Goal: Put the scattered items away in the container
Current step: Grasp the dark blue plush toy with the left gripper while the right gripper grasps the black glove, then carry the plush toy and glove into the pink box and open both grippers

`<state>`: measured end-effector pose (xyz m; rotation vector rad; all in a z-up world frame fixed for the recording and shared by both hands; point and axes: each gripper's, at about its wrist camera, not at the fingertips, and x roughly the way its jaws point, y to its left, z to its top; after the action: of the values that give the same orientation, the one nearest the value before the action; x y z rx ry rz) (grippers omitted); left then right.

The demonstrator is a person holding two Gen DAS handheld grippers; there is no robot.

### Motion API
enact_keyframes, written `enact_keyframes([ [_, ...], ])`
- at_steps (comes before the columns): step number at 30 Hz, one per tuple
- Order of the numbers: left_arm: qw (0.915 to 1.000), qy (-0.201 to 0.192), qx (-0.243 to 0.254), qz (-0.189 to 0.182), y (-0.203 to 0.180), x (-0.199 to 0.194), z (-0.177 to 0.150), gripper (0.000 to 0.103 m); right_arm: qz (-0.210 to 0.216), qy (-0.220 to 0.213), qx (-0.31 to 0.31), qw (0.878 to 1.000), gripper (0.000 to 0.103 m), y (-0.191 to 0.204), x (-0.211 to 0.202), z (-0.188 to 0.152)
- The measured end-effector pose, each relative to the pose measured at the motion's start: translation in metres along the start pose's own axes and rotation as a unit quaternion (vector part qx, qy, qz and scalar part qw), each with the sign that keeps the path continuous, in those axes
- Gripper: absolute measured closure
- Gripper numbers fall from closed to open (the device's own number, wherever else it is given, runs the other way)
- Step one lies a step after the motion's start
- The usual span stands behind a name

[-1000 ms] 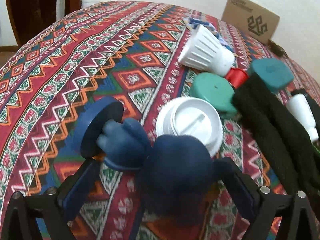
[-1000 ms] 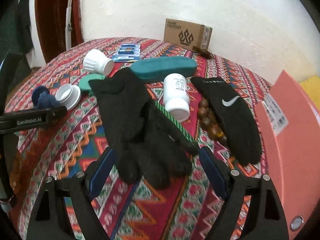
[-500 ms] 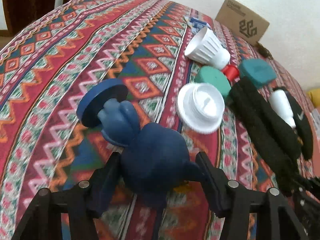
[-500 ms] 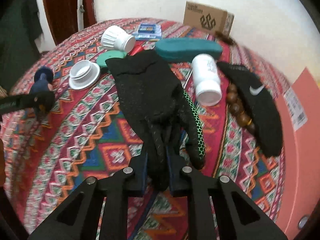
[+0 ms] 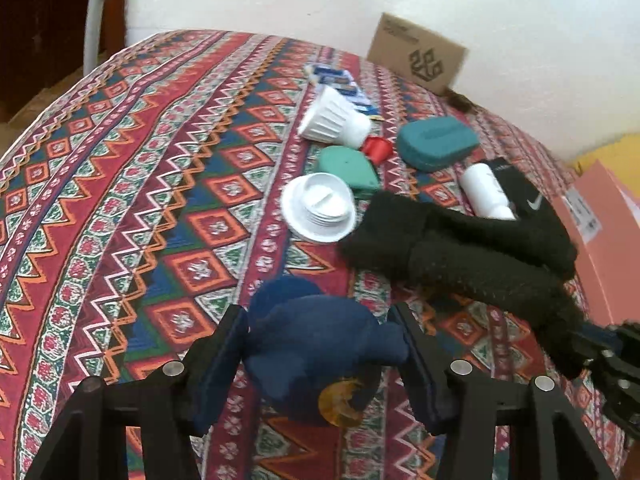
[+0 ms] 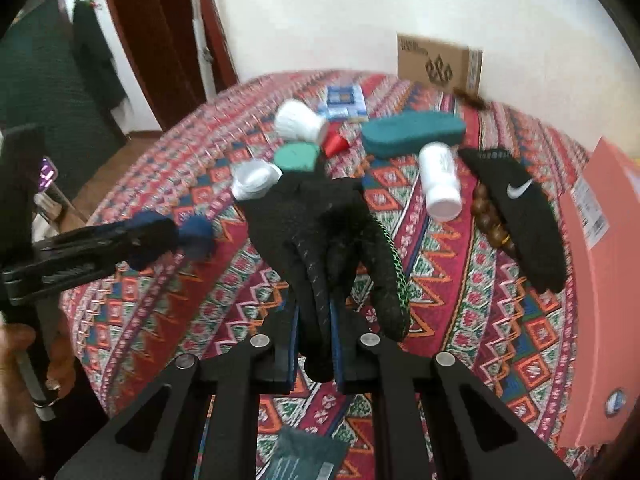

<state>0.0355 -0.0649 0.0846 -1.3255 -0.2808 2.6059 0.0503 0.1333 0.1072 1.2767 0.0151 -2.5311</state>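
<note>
Since a second ago both tongs have closed and risen: the left tongs [image 5: 324, 354], then spread around the dark blue toy dumbbell [image 5: 316, 336], now clench it, and the right tongs [image 6: 314, 344], then spread over the black knit glove [image 6: 316, 232], now pinch its fingers so that it drapes away from them above the worktop [image 5: 132, 184]. Both pickups look done, so the carry is the step in hand. The pink box [image 6: 600, 288], apparently the container, stands at the right edge. Next, each load must swing right and over its rim before release; the limp glove may drag across the white pill bottle [image 6: 440, 180] or the Nike glove [image 6: 520, 208]. White caps and teal pieces wait at the far side.
</note>
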Motion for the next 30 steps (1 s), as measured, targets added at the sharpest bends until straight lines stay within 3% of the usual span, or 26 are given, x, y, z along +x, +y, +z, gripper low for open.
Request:
enact_keyframes([
  [6, 1.0000, -0.004, 0.002, -0.004, -0.007, -0.006, -0.002, 0.045, -0.009, -0.051, -0.009, 0.999, 0.090, 0.008, -0.040, 0.002],
  [16, 0.9980, -0.044, 0.042, -0.016, -0.041, -0.039, 0.000, 0.045, -0.025, -0.106, 0.004, 0.994, 0.090, -0.002, -0.084, 0.004],
  [23, 0.9934, -0.080, 0.080, -0.020, -0.083, -0.067, 0.007, 0.045, -0.045, -0.150, 0.013, 0.988, 0.090, -0.012, -0.125, 0.003],
  [30, 0.9844, -0.106, 0.129, -0.054, -0.154, -0.086, 0.021, 0.044, -0.076, -0.213, 0.040, 0.973, 0.090, -0.040, -0.186, -0.004],
])
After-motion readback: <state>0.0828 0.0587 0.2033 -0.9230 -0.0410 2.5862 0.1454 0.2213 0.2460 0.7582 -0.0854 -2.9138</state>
